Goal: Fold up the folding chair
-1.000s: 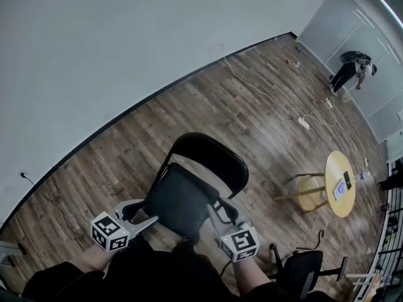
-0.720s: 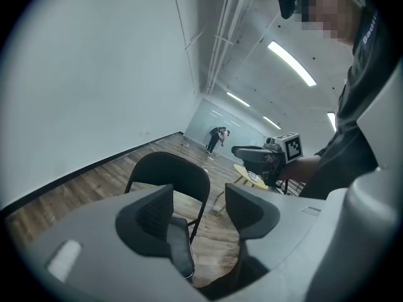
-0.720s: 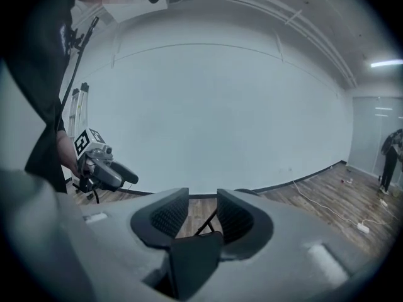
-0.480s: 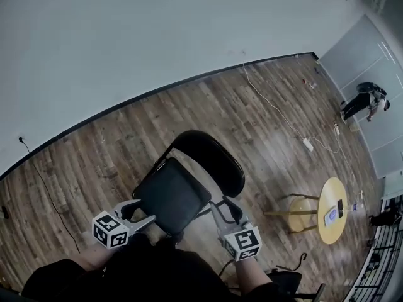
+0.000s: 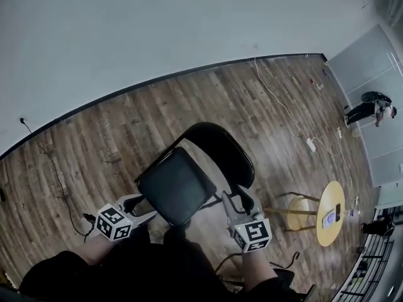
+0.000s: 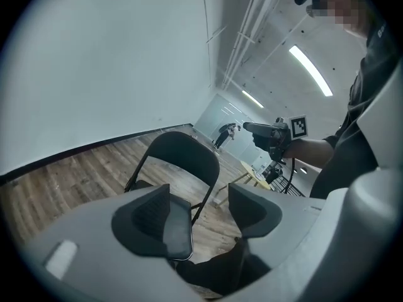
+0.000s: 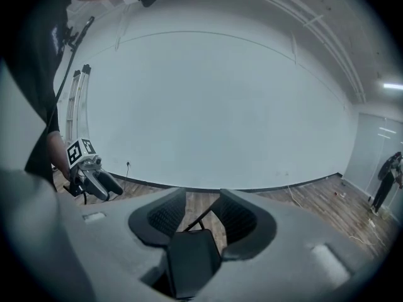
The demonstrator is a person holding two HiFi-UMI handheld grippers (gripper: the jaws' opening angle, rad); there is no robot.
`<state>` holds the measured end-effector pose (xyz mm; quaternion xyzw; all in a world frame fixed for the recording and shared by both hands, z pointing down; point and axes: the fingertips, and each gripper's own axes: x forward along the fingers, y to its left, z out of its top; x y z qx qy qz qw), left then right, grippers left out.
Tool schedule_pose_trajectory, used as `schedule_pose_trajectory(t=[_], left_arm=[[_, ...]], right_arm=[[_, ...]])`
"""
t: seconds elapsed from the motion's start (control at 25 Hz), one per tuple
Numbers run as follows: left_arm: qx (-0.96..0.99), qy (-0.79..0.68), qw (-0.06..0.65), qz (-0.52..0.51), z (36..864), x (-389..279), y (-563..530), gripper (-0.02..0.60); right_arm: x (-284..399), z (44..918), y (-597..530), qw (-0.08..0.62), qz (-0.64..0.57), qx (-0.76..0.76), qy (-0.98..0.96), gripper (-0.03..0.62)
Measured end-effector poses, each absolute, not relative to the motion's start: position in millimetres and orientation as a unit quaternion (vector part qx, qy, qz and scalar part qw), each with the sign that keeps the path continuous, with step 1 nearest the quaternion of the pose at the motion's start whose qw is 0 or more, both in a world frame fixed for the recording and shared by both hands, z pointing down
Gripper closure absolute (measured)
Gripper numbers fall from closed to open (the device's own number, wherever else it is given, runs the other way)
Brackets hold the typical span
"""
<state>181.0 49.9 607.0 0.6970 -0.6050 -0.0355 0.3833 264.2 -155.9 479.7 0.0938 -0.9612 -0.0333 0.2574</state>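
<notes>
Folding chair (image 5: pixel 177 186): left gripper (image 5: pixel 143 207) and right gripper (image 5: pixel 234 199) jaws part-open, just opening, seat edge sitting loose between them, risking the seat dropping back flat.

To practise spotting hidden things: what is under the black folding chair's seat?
Wood floor shows around the seat; a frame bar pokes out at its right. Legs and floor directly beneath are covered.

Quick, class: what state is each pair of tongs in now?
Left tongs: open, jaws just been opening; the folding chair's seat edge lies between them, ungripped.
Right tongs: open, also just opening; same seat between them, ungripped.
</notes>
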Motion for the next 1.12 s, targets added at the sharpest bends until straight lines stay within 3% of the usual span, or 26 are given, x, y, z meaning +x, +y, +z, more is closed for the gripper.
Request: schedule_pose_trajectory(t=[0.32, 0.92, 1.12], left_arm=[[0.612, -0.640, 0.456, -0.096, 676, 167, 51, 0.255], [0.517, -0.663, 0.524, -0.136, 777, 188, 41, 0.238], [0.471, -0.680, 0.541, -0.154, 814, 189, 29, 0.195]], right_arm=[[260, 507, -200, 0.295, -0.064, 0.058, -0.952, 0.407], [245, 538, -270, 0.364, -0.124, 0.014, -0.923, 0.365], [241, 554, -306, 0.391, -0.124, 0.027, -0.911, 0.353]])
